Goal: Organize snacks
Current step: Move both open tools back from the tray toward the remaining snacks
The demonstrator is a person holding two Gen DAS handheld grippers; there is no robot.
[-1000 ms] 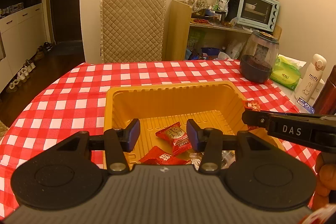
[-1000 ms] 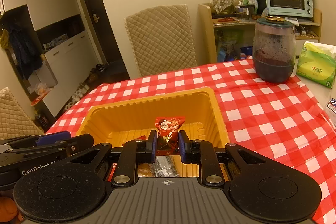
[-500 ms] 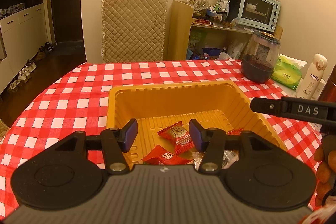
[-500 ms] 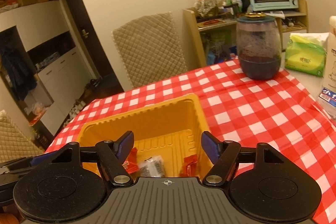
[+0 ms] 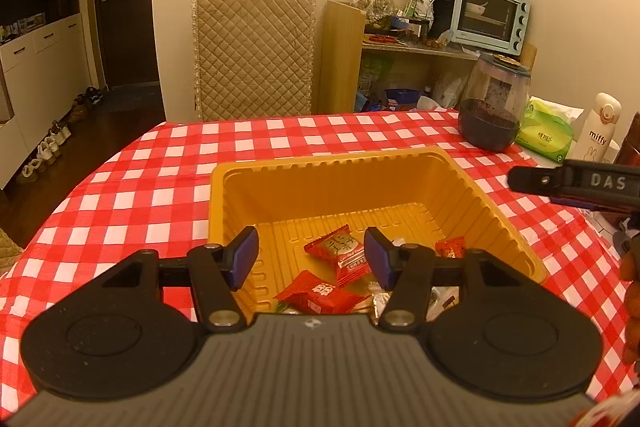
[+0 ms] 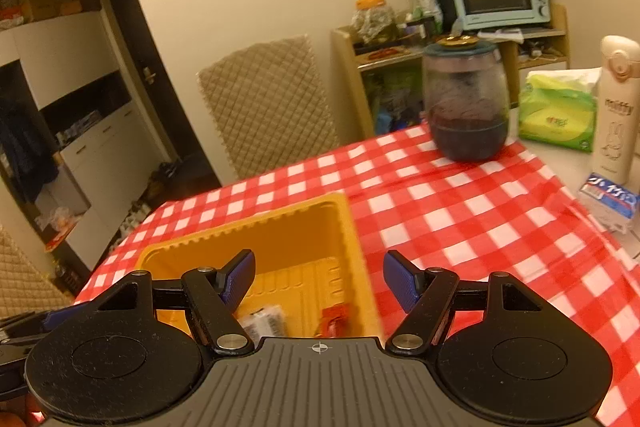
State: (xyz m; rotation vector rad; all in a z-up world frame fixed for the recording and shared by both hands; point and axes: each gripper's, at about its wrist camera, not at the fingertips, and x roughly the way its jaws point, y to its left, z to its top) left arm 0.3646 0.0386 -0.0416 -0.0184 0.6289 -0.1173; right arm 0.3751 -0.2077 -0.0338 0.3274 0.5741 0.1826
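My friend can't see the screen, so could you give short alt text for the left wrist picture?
An open, empty claw, its jaws opening, hovers over a yellow tray holding red snack packets on a red-checked tablecloth. The other claw reaches in from the right; a dark jar stands behind.

I let go of the red snack packet [image 6: 334, 319]; it now lies in the yellow tray [image 6: 362, 267]. My right gripper [image 6: 319, 281] has spread wide and swung rightward. My left gripper [image 5: 311, 255] is opening, nothing between its pads.
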